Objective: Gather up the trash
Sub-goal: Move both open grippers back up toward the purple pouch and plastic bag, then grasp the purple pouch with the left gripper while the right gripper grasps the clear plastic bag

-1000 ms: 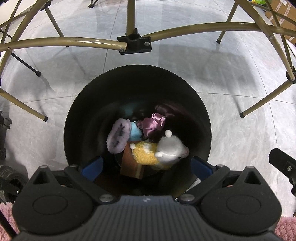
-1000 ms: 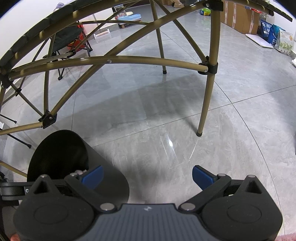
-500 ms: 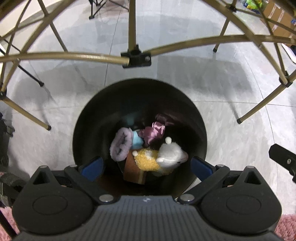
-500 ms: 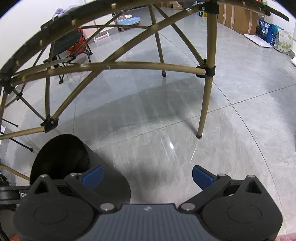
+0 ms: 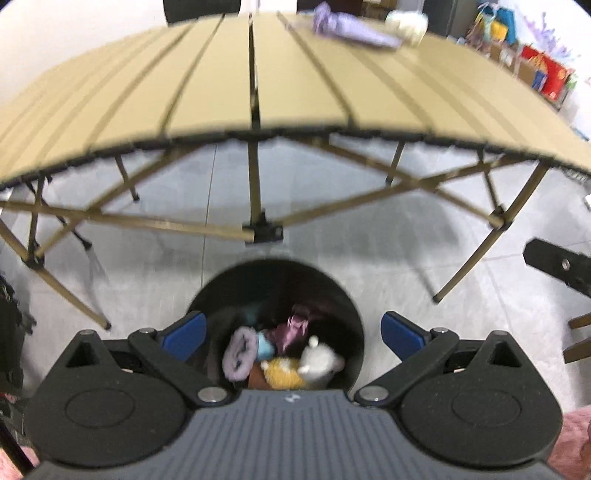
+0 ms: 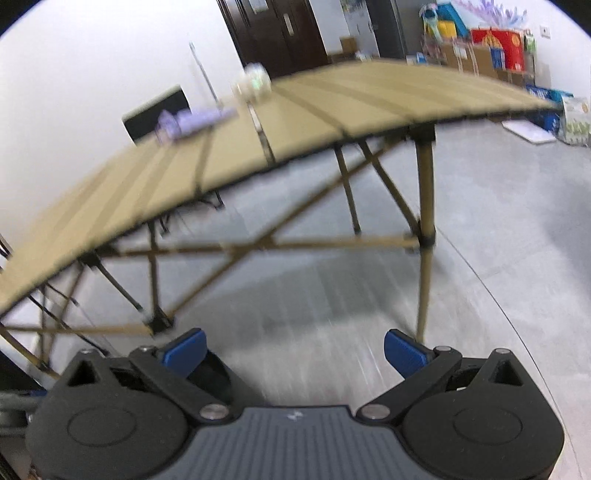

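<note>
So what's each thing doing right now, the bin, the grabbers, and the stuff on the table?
Black bin: upright on the floor, holding soft toys and scraps.
Left gripper: fingers open, empty, above the bin.
Right gripper: fingers open, empty.
Purple item: lying on the table.
White item: resting on the table, too blurred to name.

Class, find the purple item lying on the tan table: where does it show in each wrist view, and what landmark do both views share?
Left wrist: purple item at top, right of centre.
Right wrist: upper left, blurred.
Shared landmark: pale round object beside it.
</note>
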A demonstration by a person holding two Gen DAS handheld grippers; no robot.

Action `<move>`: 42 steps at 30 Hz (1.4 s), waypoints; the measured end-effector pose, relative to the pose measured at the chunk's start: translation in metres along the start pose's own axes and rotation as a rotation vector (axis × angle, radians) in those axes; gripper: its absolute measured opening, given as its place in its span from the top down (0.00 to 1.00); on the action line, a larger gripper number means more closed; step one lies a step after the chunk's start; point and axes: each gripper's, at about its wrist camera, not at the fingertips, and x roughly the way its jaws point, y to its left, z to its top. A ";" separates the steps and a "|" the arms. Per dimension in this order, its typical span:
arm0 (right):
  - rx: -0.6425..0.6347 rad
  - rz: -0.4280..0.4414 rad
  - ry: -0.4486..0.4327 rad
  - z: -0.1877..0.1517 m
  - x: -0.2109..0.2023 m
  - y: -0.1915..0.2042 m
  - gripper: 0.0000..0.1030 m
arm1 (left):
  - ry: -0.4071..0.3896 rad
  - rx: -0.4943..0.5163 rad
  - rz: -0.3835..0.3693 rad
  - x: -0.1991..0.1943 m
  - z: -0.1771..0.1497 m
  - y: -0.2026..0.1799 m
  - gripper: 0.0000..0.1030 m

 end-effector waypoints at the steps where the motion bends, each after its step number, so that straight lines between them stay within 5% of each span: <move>1: -0.009 0.008 -0.021 0.005 -0.004 0.002 0.00 | -0.014 0.002 -0.004 -0.007 0.003 0.000 0.00; 11: -0.086 0.058 -0.161 0.066 -0.021 0.008 0.00 | -0.127 0.027 -0.011 -0.045 0.053 -0.007 0.00; 21: -0.143 0.048 -0.251 0.128 -0.007 0.009 0.00 | -0.232 0.082 0.013 -0.043 0.129 -0.026 0.00; 34: -0.167 0.029 -0.317 0.201 0.052 -0.006 0.00 | -0.290 0.045 0.048 0.025 0.251 -0.058 0.00; 42: -0.182 0.058 -0.358 0.230 0.082 -0.010 0.00 | -0.259 0.010 0.062 0.090 0.307 -0.073 0.00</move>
